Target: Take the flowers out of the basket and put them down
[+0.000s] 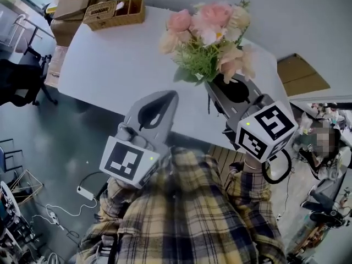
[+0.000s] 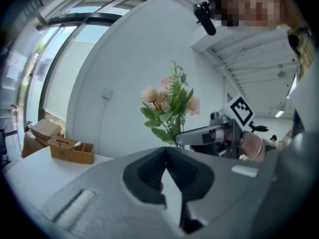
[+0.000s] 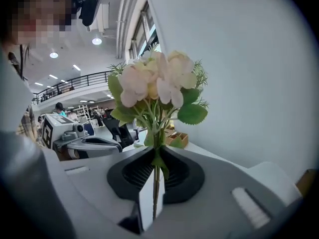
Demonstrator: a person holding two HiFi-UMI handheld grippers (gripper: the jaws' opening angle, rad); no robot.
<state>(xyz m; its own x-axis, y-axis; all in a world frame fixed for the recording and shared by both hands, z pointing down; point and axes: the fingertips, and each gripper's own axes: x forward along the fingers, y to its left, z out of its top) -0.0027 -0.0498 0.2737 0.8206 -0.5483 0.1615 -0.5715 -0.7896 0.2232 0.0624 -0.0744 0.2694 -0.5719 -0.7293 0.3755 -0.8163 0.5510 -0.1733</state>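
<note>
A bunch of pink and cream flowers (image 1: 209, 34) with green leaves stands upright above the white table (image 1: 115, 65). My right gripper (image 1: 212, 86) is shut on its thin green stems, which run down between the dark pads in the right gripper view, below the blooms (image 3: 154, 83). The wicker basket (image 1: 114, 12) sits at the table's far left corner, well away from the flowers. My left gripper (image 1: 169, 95) hovers over the table's near edge, to the left of the bunch, jaws together and empty. The left gripper view shows the flowers (image 2: 167, 106), the right gripper (image 2: 182, 139) and the basket (image 2: 72, 150).
Cardboard boxes (image 1: 74, 4) are stacked behind the basket. A black office chair (image 1: 19, 81) stands on the floor to the left, with cables (image 1: 60, 210) below it. A flat cardboard piece (image 1: 300, 73) lies past the table's right end, near a seated person (image 1: 322, 142).
</note>
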